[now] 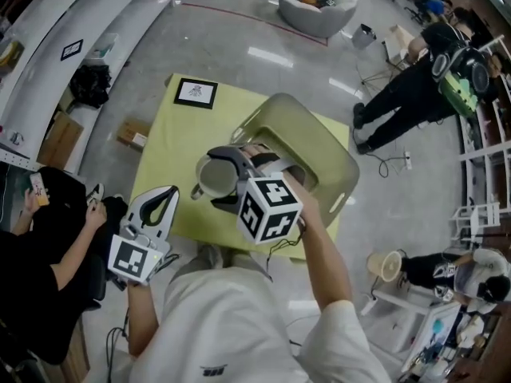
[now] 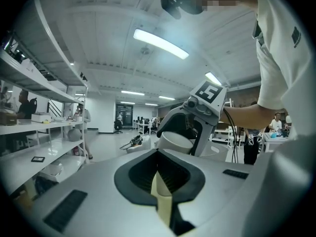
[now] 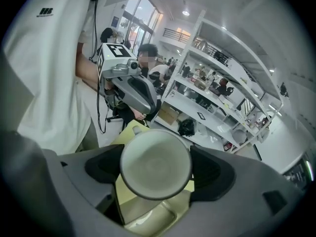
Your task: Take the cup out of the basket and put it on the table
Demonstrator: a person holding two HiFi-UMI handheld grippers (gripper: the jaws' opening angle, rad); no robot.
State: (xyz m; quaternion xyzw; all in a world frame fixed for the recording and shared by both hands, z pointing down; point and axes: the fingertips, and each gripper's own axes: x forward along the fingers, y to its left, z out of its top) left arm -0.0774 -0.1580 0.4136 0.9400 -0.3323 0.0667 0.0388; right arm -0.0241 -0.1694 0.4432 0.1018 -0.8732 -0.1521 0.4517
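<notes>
A white cup (image 1: 214, 175) hangs tipped on its side above the yellow-green table (image 1: 172, 146), just left of the olive basket (image 1: 319, 146). My right gripper (image 1: 217, 174) is shut on it, one finger on each side. The right gripper view looks into the cup's empty mouth (image 3: 155, 164), with the basket (image 3: 150, 218) below it. My left gripper (image 1: 160, 206) is shut and holds nothing; it hovers off the table's near left corner. In the left gripper view, the cup (image 2: 175, 141) sits in the right gripper (image 2: 195, 117) straight ahead.
A framed marker card (image 1: 196, 92) lies at the table's far left corner. A seated person (image 1: 48, 238) is close on the left. A cardboard box (image 1: 132, 134) sits on the floor beside the table. People stand at the right (image 1: 415, 78).
</notes>
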